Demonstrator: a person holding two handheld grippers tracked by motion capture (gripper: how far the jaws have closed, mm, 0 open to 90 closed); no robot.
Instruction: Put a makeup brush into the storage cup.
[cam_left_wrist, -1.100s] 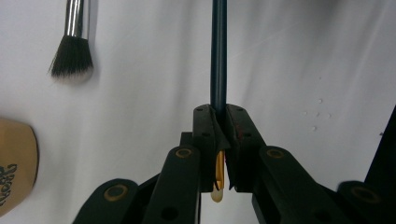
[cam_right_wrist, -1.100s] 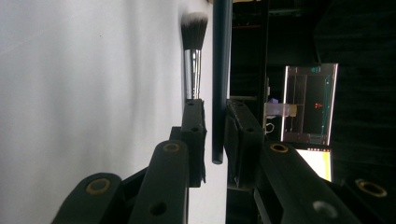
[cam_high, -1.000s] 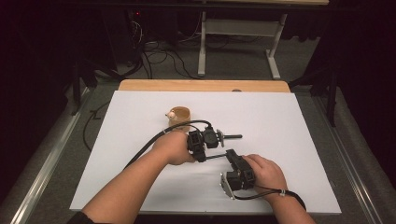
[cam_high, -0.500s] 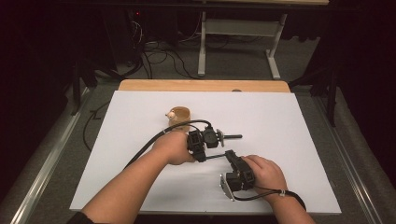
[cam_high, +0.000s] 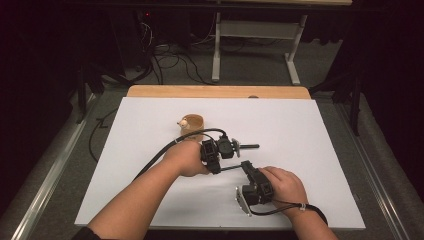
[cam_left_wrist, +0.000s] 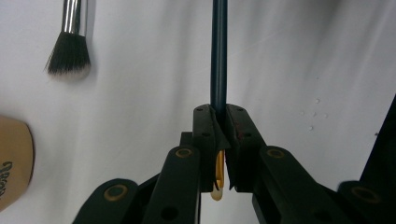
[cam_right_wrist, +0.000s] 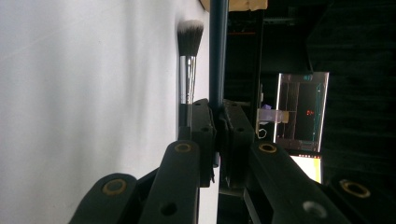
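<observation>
White table (cam_high: 310, 140); both grippers' jaws clamp one dark rod (cam_left_wrist: 218, 56).

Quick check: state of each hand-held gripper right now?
Left hand-held gripper: closed on the dark thin rod.
Right hand-held gripper: closed on the same rod.

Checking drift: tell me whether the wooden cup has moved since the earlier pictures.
No. The wooden cup sits at the same spot below the table's wooden edge in the high view.

The tan cup (cam_left_wrist: 13, 161) at the left edge of the left gripper view bears dark script lettering. It is cut off by the frame, so I cannot read it.
</observation>
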